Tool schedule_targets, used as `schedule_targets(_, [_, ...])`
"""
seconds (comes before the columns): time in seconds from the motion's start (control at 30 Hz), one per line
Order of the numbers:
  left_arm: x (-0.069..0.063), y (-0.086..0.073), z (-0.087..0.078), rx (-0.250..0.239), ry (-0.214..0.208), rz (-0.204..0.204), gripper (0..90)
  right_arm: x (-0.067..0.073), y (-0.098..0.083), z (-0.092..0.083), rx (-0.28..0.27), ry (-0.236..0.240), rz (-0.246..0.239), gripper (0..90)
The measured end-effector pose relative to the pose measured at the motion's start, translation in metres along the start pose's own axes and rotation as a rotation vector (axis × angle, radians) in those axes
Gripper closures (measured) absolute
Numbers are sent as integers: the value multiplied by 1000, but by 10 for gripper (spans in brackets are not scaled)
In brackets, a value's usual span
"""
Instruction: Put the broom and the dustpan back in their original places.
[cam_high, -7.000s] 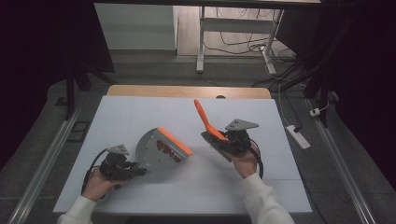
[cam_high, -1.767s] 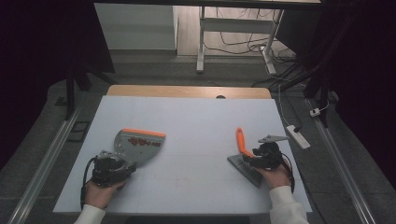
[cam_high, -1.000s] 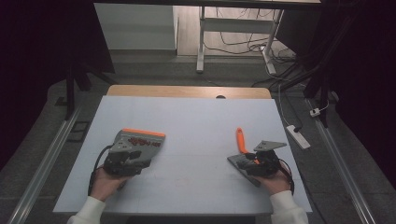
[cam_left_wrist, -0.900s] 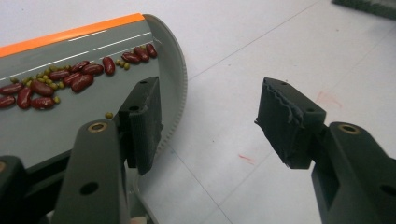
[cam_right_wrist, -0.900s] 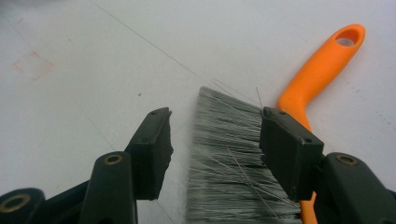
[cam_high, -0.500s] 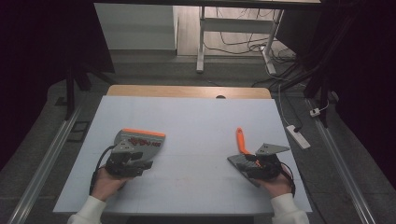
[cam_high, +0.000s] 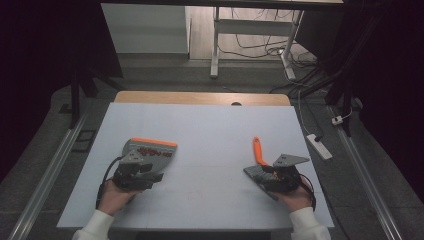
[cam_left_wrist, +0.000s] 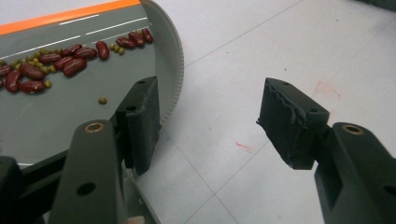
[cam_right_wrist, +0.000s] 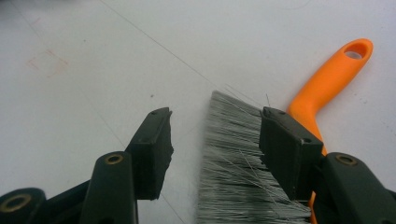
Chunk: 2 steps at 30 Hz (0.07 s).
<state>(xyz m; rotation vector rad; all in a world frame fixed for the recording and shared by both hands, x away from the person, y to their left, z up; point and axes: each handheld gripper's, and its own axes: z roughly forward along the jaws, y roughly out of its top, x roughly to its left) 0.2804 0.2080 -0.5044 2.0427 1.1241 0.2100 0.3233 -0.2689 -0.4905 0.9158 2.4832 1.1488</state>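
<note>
A: Start at the left tongs (cam_left_wrist: 205, 123). Are they pinching anything?

B: No. They are spread about halfway, with bare bench (cam_left_wrist: 261, 56) between the pads. One pad sits just beside the curved rim of the grey dustpan (cam_left_wrist: 56, 107) without squeezing it. The dustpan lies flat on the bench, its orange lip pointing away from the person.

A: And the right tongs (cam_right_wrist: 215, 154)?

B: Also spread. The grey bristles of the brush (cam_right_wrist: 238, 172) lie in the gap, close against one pad, but nothing presses on them. The brush rests on the bench, its orange handle angling away.

A: So how far along is the sweeping?

B: It looks finished to me. Red beans (cam_left_wrist: 70, 58) and small green ones are gathered inside the dustpan near the orange lip, and I see no loose beans on the white surface in the high view, where the dustpan (cam_high: 147, 152) sits at the left and the brush (cam_high: 260, 162) at the right, well apart.

A: What remains?

B: Probably only pulling both hands back, unless the beans are meant to be tipped out somewhere.
</note>
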Motion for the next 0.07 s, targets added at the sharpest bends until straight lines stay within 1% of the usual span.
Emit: schedule_targets(0.07, [-1,1,1,-2,-1,0,389,-1,-1,-1,-3,-1,-5,437])
